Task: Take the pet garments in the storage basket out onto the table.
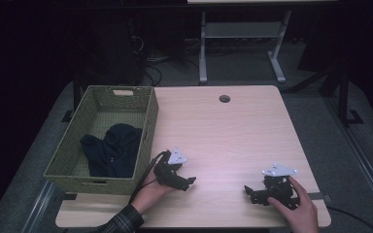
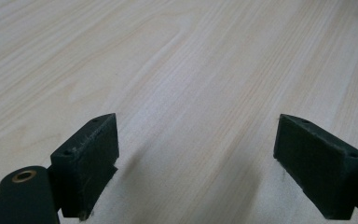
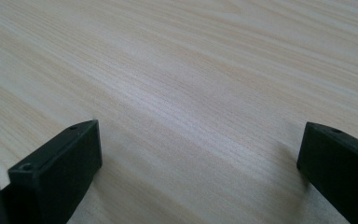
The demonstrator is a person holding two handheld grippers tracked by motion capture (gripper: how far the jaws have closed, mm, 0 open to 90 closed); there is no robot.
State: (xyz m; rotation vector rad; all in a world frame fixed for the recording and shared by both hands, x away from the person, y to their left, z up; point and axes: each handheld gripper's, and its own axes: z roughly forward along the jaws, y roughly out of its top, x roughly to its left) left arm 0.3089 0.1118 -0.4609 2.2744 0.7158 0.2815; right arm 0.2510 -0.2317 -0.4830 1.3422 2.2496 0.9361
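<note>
A dark navy garment [image 1: 111,149] lies crumpled inside a green woven basket [image 1: 148,126] on the table's left side. Just right of the basket's front corner, my left gripper [image 1: 188,183] rests low over the wood, held by a hand in a plaid sleeve. Its jaws stand wide apart with bare table between them, as my left gripper [image 2: 196,161] view confirms. Near the front right edge, my right gripper [image 1: 249,193] points left, also open. In its own view, my right gripper [image 3: 199,170] has only wood grain between the jaws.
The light wooden table [image 1: 223,131] has a round cable hole [image 1: 224,99] near its far edge. Beyond it stand a white desk frame [image 1: 243,43] and cables on a dark floor. A black cable trails from the left gripper past the basket.
</note>
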